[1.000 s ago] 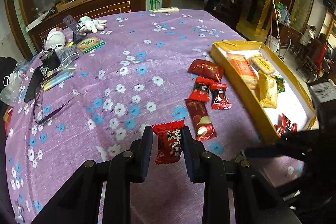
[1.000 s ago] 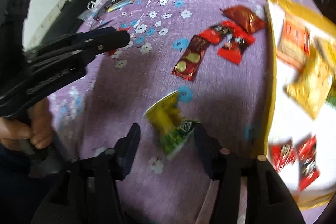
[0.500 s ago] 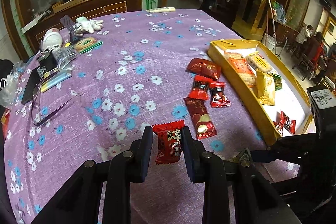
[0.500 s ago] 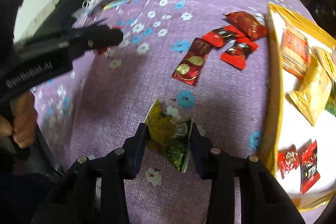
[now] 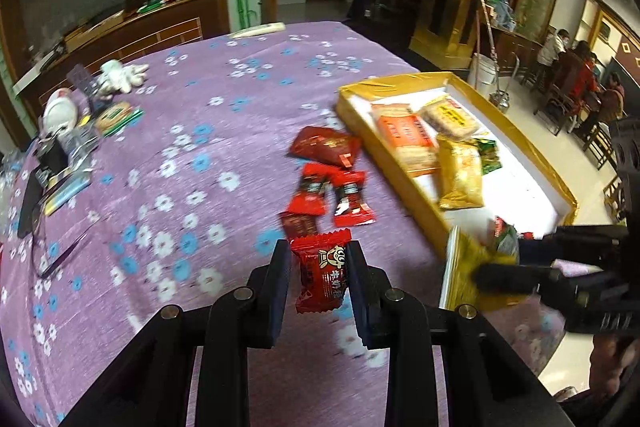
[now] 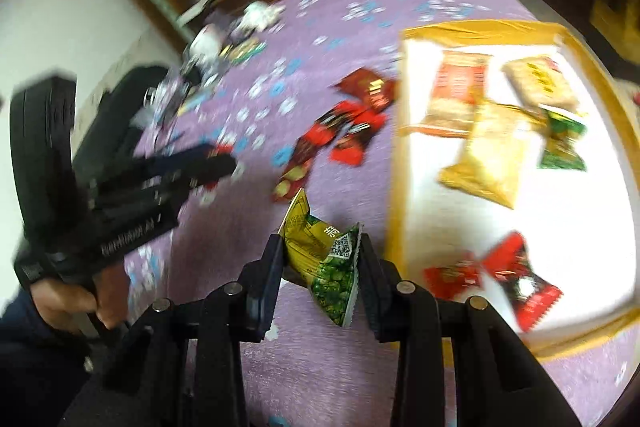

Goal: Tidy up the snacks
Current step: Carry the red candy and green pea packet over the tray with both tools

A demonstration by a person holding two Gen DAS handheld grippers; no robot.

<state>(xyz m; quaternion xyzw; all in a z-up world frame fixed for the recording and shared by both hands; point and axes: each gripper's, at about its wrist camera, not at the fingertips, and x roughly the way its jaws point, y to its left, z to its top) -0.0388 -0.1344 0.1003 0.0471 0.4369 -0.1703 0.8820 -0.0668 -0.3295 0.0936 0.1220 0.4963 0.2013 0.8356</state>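
Note:
My left gripper [image 5: 318, 255] is shut on a small red candy [image 5: 322, 277] and holds it above the purple flowered cloth [image 5: 192, 131]. My right gripper [image 6: 320, 247] has its jaws closing on a yellow-green snack packet [image 6: 320, 259], the pads pressing its sides, lifted beside the near left edge of the yellow box [image 6: 394, 187]. The left wrist view shows that packet [image 5: 472, 259] at the box's [image 5: 400, 163] near corner. Orange, yellow, green and red packs lie inside the box. Several red snacks [image 5: 324, 147] lie loose on the cloth left of the box.
A white cup [image 5: 60, 109], white gloves [image 5: 120, 77], glasses [image 5: 60, 251] and other small items crowd the cloth's far left. The table edge drops off at the right, near the box. People sit in the background at the right [image 5: 576, 75].
The right gripper closed on the yellow-green packet, lifted it off the cloth and carried it toward the box. The left gripper shifted forward with the red candy still in it.

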